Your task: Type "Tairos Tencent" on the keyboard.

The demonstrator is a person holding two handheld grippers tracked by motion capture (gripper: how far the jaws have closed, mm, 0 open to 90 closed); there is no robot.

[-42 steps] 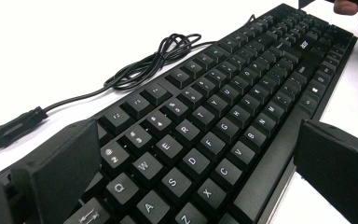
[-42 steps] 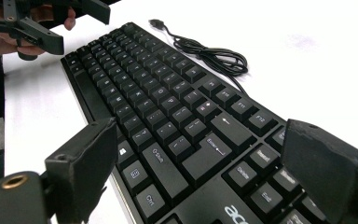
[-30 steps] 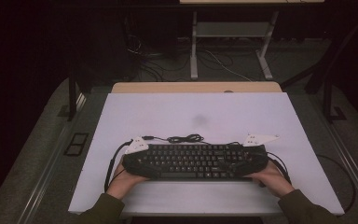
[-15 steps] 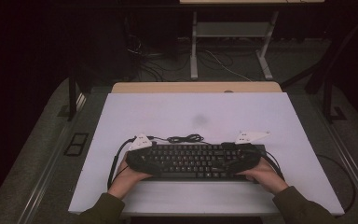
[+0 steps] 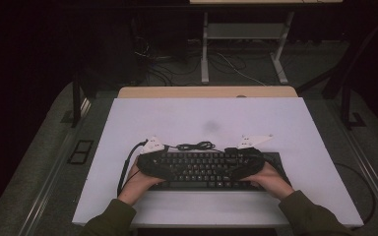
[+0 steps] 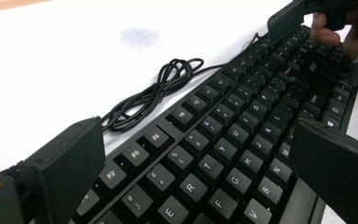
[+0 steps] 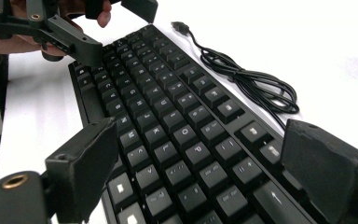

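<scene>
Both hand-held grippers are on the black full-size plastic keyboard (image 5: 204, 168), one per end, which makes sense for a long flat thing: two end grips keep it level and stop it yawing.

Your left hand-held gripper (image 6: 200, 154) has its jaws spread wide, straddling the keyboard's depth at the left end: one jaw past the function-row edge, the other at the near edge. Can't tell whether the pads are actually pressing the edges yet.

Your right hand-held gripper (image 7: 200, 172) is the same story at the right end: jaws wide across the depth, contact unclear.

The keyboard sits at the near middle of the white bench (image 5: 295, 123), long side parallel to your edge. Whether it rests flat or is slightly lifted, I can't tell from the high view.

The keyboard's black bundled USB cable (image 6: 154, 93) lies coiled on the bench just behind the back edge, plug end loose. It's untethered, so it will drag along if you shift the board. My read is to watch that the coil doesn't snag under the back jaw on either side.
</scene>
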